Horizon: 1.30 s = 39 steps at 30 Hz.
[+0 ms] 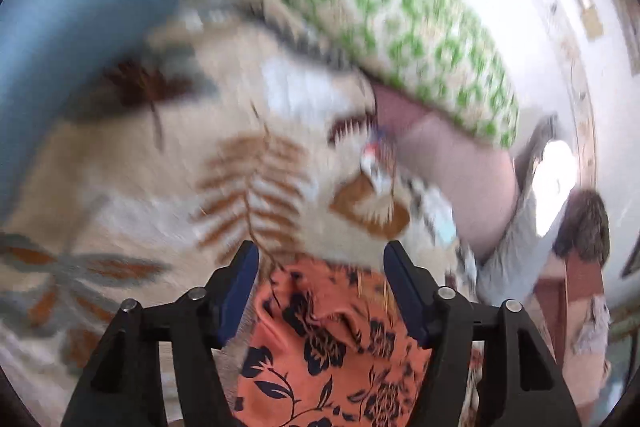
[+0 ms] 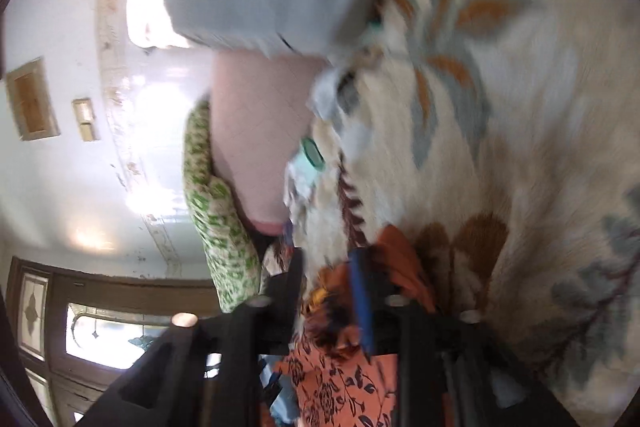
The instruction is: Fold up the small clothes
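Motion blur smears both views, so we read them cautiously. We take the orange floral garment [image 1: 332, 347] as our landmark: it sits low in both wrist views, over a cream carpet [image 1: 120, 167] with a leaf pattern, and we cannot tell whether it rests on the carpet or hangs above it.

In the left wrist view, the left tool [image 1: 322, 287] stands wide, its blue-padded fingers [image 1: 240, 291] flanking the garment's upper edge with cloth running between them; we see no pinch on it. In the right wrist view, the right tool [image 2: 328, 291] is tilted sideways, and bunched orange cloth [image 2: 352, 311] crowds around its blue pad [image 2: 362, 307]. It looks narrow, but blur keeps us from saying whether it grips the cloth.

Beyond the garment lie a green-patterned cushion [image 1: 360, 7], a person's bare leg [image 1: 460, 179] in pale shorts, and some small scraps of clutter [image 1: 380, 163] on the carpet. To the garment's left we see a blue-clad limb [image 1: 72, 27].

We judge the risks thus: with the left tool wide, one corner hangs free, so the fold may skew or the cloth may slide away. Bunching at the right tool could set creases into the fold. A fast swing could also sweep the garment into the clutter or against the leg
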Each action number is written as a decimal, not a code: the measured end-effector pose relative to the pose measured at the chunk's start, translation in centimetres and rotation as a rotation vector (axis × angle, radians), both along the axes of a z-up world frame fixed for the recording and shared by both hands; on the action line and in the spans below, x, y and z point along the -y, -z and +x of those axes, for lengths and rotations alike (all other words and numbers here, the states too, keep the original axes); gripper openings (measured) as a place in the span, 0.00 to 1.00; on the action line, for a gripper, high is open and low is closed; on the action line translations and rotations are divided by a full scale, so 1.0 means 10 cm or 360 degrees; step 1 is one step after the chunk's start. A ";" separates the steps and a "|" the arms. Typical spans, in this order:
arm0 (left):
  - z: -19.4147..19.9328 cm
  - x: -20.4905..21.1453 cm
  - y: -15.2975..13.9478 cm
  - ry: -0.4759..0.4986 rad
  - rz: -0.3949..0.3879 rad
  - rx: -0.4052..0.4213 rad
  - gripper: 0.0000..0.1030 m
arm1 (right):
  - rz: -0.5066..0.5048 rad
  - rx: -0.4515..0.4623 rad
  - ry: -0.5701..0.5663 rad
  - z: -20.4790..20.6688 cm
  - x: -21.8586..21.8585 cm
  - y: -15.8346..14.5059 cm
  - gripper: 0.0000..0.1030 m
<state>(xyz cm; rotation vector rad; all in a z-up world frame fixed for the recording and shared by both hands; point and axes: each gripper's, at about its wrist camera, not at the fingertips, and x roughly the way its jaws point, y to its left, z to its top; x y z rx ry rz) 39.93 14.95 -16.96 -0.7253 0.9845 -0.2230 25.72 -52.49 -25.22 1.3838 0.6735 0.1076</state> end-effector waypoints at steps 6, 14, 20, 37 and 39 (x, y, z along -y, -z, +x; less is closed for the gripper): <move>-0.87 0.58 -0.50 0.0129 0.0206 0.0240 0.64 | -0.0531 0.0043 -0.0381 0.08 -0.75 -0.63 0.66; -1.49 1.49 0.21 0.0269 0.0386 0.0017 0.64 | -0.1070 -0.0181 -0.1083 0.29 -2.55 -0.26 0.65; -1.42 1.35 0.41 0.0229 0.0438 0.0077 0.64 | -0.1369 -0.0255 -0.1146 0.58 -3.02 -0.09 0.64; -1.37 1.34 0.40 0.0192 0.0375 0.0067 0.64 | -0.1419 -0.0352 -0.0601 1.42 -2.32 -0.83 0.65; -1.40 1.33 0.39 0.0175 0.0370 0.0062 0.64 | -0.1436 -0.0426 -0.0596 1.24 -2.13 -0.77 0.65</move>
